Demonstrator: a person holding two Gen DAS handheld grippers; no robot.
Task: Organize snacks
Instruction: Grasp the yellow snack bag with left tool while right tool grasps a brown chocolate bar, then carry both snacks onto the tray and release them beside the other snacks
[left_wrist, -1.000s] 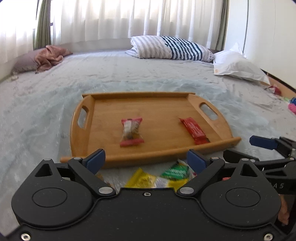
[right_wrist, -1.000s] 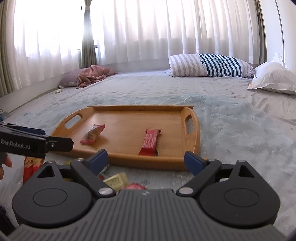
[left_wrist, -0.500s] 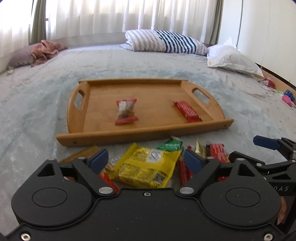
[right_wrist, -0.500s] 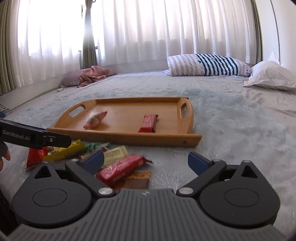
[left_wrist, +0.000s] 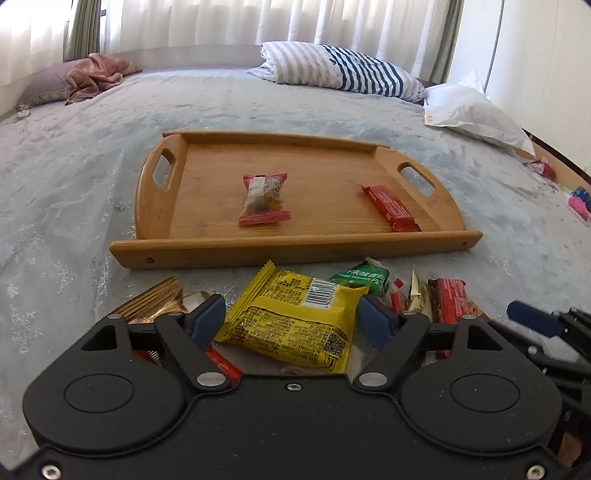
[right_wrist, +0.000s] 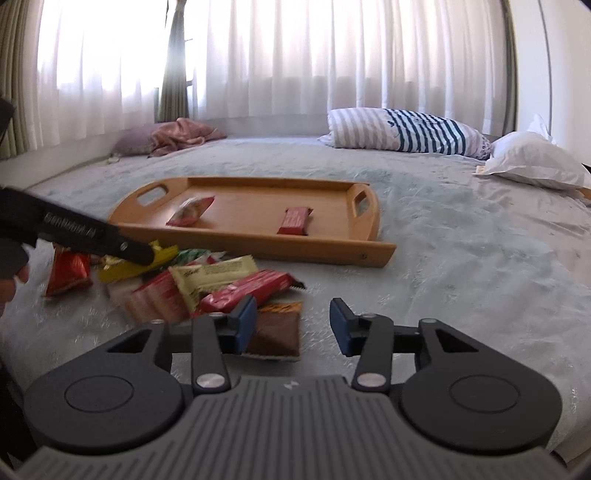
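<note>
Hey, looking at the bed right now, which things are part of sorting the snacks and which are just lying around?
Part of the job:
- wooden tray
- clear-and-red snack pack on tray
- red bar on tray
- yellow packet between the left gripper fingers
- brown packet

Lying about:
- striped pillow
- white pillow
- pink cloth

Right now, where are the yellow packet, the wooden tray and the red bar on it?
yellow packet (left_wrist: 295, 321), left wrist view, printed back.
wooden tray (left_wrist: 295, 251), left wrist view, near rim.
red bar (left_wrist: 389, 206), left wrist view, wrapper middle.
</note>
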